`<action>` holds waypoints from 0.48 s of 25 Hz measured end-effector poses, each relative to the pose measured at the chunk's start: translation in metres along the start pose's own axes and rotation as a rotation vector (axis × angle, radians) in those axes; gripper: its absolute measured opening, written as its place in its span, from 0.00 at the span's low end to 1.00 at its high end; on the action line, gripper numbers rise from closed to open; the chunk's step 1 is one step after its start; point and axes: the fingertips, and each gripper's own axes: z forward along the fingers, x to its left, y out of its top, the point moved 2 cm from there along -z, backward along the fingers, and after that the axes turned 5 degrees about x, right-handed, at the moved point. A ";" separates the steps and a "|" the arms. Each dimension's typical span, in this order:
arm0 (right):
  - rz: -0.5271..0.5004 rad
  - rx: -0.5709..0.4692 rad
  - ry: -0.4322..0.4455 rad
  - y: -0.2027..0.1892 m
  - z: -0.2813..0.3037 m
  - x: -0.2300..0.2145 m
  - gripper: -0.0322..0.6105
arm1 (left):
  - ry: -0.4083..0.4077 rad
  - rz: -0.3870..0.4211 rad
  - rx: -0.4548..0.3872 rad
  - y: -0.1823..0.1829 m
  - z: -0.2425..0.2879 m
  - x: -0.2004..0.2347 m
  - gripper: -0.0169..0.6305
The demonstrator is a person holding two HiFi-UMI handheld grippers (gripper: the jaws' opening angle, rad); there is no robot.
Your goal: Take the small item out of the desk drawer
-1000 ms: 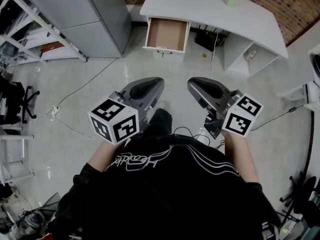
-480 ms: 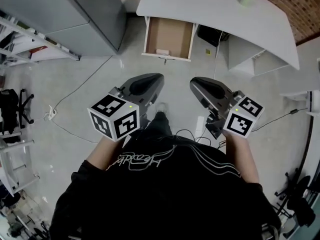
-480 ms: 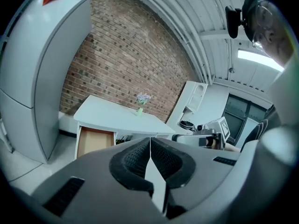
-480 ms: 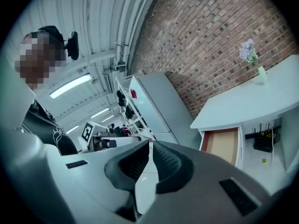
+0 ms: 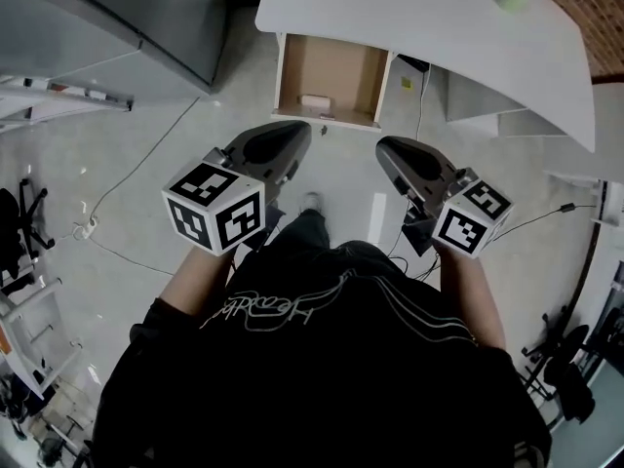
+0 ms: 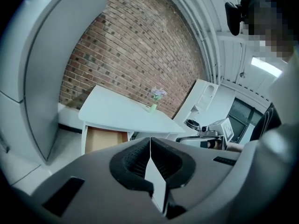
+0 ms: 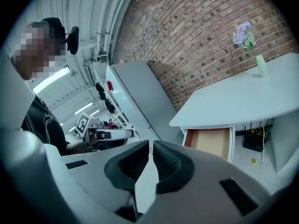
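The desk drawer stands pulled open under the white desk, its brown inside showing. A small pale item lies near the drawer's front edge. My left gripper is shut and empty, just short of the drawer's front. My right gripper is shut and empty too, to the right of the drawer front. The drawer shows beyond the shut left jaws, and in the right gripper view the drawer lies ahead to the right.
A grey cabinet stands left of the desk. A vase with flowers sits on the desktop. Cables run over the pale floor. Open shelves sit under the desk's right part; metal racks are at far left.
The view has closed in on the desk: the drawer is nearer and lower in frame. Both grippers have come forward toward the drawer front, still shut.
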 end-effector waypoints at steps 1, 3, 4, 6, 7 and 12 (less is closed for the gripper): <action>-0.016 0.022 -0.019 -0.003 0.008 -0.009 0.14 | 0.008 -0.006 0.003 0.001 0.003 0.010 0.06; -0.033 0.058 -0.042 -0.009 0.019 -0.024 0.14 | 0.022 -0.017 -0.004 0.000 0.007 0.022 0.06; -0.036 0.072 -0.048 -0.013 0.022 -0.029 0.14 | 0.026 -0.024 -0.013 -0.001 0.008 0.024 0.06; -0.040 0.096 -0.055 -0.018 0.028 -0.036 0.14 | 0.029 -0.037 -0.030 -0.004 0.011 0.026 0.06; -0.042 0.106 -0.056 -0.020 0.034 -0.040 0.14 | 0.029 -0.042 -0.036 -0.005 0.013 0.030 0.06; -0.055 0.174 -0.067 -0.029 0.070 -0.073 0.14 | 0.055 -0.045 -0.025 -0.016 0.039 0.071 0.06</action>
